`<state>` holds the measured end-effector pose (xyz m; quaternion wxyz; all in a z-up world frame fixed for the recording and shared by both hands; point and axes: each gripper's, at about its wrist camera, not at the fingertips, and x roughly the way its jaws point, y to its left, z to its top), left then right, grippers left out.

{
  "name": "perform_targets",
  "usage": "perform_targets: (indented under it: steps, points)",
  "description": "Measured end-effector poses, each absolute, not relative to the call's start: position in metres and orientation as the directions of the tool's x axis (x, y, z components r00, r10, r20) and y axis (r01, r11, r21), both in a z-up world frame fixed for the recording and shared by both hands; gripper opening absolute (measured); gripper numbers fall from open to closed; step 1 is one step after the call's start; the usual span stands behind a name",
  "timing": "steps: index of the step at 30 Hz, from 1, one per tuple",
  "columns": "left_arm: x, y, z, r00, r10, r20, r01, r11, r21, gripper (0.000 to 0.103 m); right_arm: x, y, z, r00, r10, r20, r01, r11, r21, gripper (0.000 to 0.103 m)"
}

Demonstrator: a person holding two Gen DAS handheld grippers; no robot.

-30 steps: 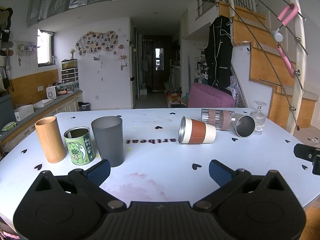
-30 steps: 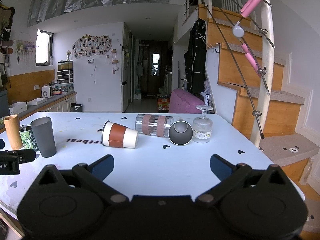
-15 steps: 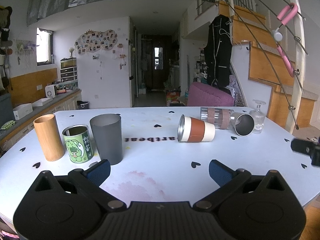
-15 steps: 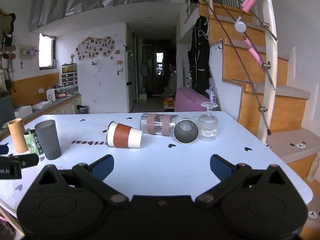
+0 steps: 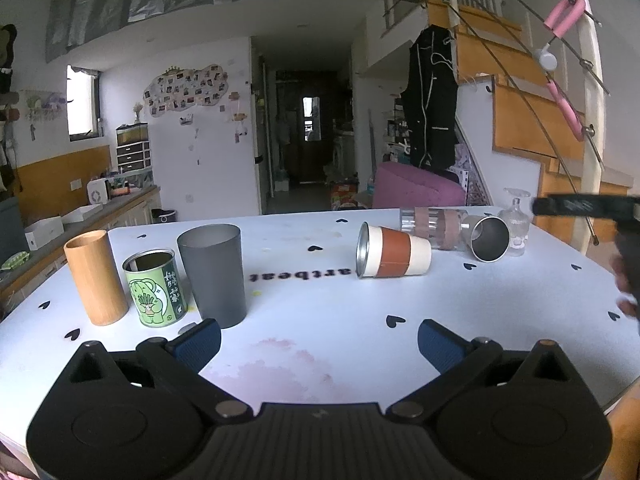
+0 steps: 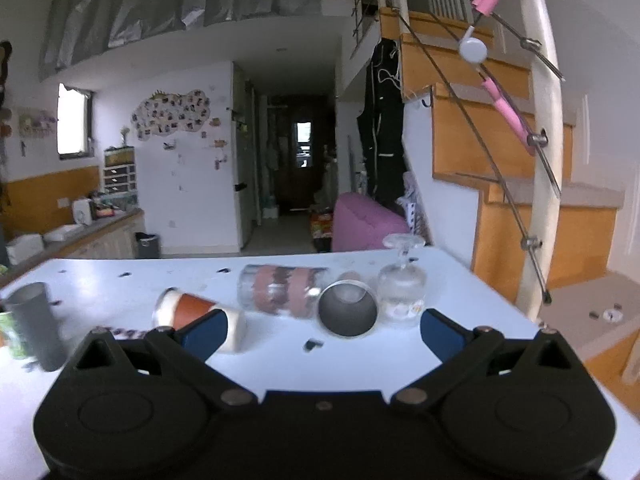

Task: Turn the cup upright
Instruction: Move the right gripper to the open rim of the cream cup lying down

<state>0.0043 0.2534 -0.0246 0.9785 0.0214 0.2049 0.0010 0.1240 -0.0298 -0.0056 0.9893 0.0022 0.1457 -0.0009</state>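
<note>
Your left gripper point(image 5: 319, 338) is spread wide with nothing between its blue pads point(image 5: 199, 339), low over the near part of the white table point(image 5: 320, 300), above a faint pink stain point(image 5: 288, 364). Your right gripper point(image 6: 320, 334) is likewise released and empty, fingers wide apart, hovering over the table's right half; in the left wrist view its dark body point(image 5: 588, 205) shows blurred at the right edge. Just past the left pad in the left wrist view stands a grey tumbler point(image 5: 214, 274), upright, with a green printed tin point(image 5: 155, 288) beside it and a bamboo cup point(image 5: 95, 277) further left, all three close together. Toward the middle, beyond upside-down lettering point(image 5: 300, 274) on the tabletop, the cream cup with a brown sleeve point(image 5: 394, 255) lies on its side, metal-rimmed mouth facing left. Behind and to its right a clear glass with brown bands point(image 5: 434, 222) lies on its side too, and a steel cup point(image 5: 486, 237) lies tipped with its open mouth toward you, touching or nearly touching the banded glass. A stemmed glass point(image 5: 516, 222) stands inverted just right of the steel cup. In the right wrist view the steel cup point(image 6: 347, 308) sits between your spread fingers, farther out on the table, and the sleeved cup point(image 6: 200, 314) is partly hidden behind the left pad point(image 6: 206, 334)
</note>
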Motion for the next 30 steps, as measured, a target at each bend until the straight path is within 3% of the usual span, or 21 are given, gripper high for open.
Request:
perform_targets:
  steps: [16,25,30]
  points:
    - [0.008,0.278,-0.035,0.902,0.025,-0.432,-0.026,1.0,0.004,0.103,0.281,-0.05,-0.038,0.904,-0.057,-0.423,0.104,0.99,0.09,0.103]
    - [0.01,0.286,-0.038,0.892,0.035,-0.45,-0.043,0.999,-0.008,0.103,0.321,-0.036,-0.072,0.88,-0.101,-0.464,0.099,0.995,-0.029,0.103]
    - [0.01,0.286,-0.038,0.892,0.029,-0.451,-0.037,0.999,-0.009,0.103,0.327,-0.037,-0.08,0.875,-0.104,-0.472,0.106,0.994,-0.022,0.096]
